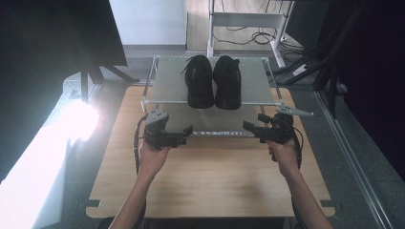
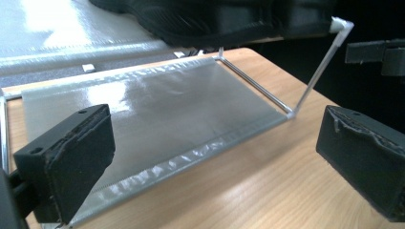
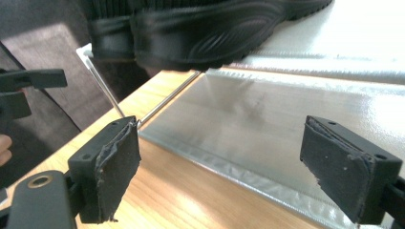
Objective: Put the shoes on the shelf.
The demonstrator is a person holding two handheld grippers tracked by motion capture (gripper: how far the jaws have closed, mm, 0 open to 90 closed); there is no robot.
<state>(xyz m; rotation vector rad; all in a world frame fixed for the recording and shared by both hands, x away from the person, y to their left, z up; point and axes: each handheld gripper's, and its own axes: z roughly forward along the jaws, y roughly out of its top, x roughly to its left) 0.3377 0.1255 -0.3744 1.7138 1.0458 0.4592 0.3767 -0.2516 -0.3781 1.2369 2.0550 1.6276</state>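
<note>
High view: both grippers, left (image 1: 189,130) and right (image 1: 247,126), hang spread and empty before the rack (image 1: 216,131), probably poised to reach the shoes (image 1: 213,81).

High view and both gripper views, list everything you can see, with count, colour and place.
shoes: two, black, side by side on the rack's upper shelf.
shoe rack: one, grey shelves on a pale thin frame, at the table's far end; lower shelf bare.
table: one, light wood, under the rack.
white frame: one, on the floor beyond the rack, cables beside it.
left gripper: one, black, jaws open, in front of the rack's lower shelf.
right gripper: one, black, jaws open, facing the left gripper.
hands: two, one behind each gripper.
</note>
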